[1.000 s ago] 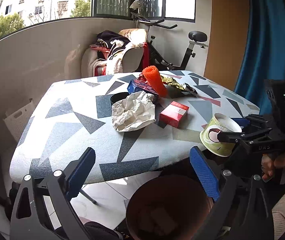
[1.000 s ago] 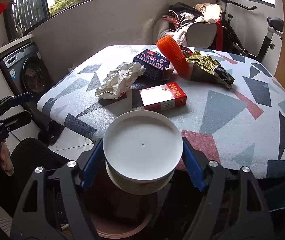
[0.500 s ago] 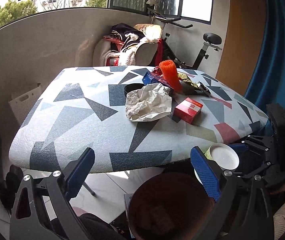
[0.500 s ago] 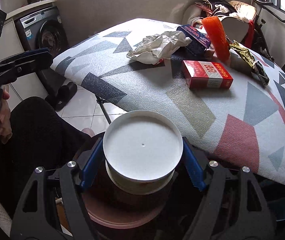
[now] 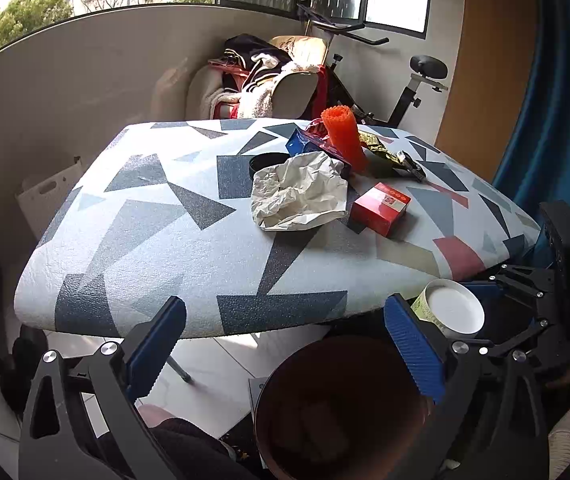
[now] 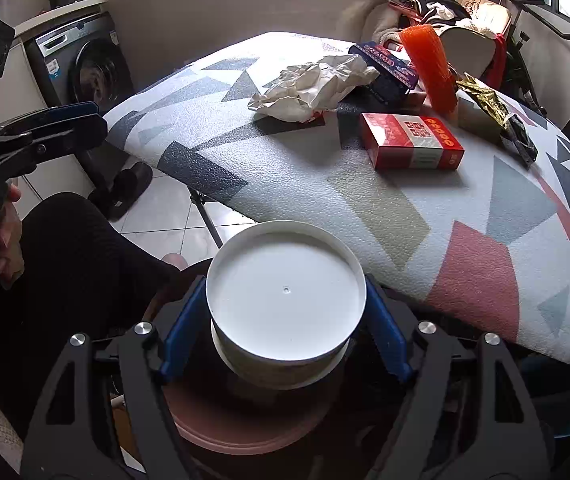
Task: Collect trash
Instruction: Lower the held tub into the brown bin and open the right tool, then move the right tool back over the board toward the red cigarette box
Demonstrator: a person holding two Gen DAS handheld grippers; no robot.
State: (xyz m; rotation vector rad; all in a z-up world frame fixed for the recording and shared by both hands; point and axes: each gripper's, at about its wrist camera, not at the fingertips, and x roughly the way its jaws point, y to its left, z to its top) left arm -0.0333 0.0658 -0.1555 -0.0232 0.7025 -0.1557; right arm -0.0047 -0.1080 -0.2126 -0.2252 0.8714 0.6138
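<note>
One paper cup [image 5: 451,312] is seen at the lower right of the left wrist view, pinched base-outward between the blue pads of the right gripper [image 5: 481,300], just off the near edge of the patterned table [image 5: 165,220] and above the far rim of the brown bin [image 5: 341,412]. The left gripper [image 5: 285,340] is spread wide and empty, aimed at the bin mouth. Crumpled paper [image 5: 299,194], a red box [image 5: 381,208], an orange mesh roll [image 5: 343,140] and a foil wrapper [image 5: 389,156] are left on the table.

Right wrist view: the cup [image 6: 285,300] is clamped on both sides by the right gripper [image 6: 285,320], directly over the bin [image 6: 245,420]. The left gripper [image 6: 45,128] is seen at far left, side-on.

Step judged: disposal of the cup. Next move calls for release of the pads so the cup drops inside, then a reach for the near red box [image 6: 411,142].
</note>
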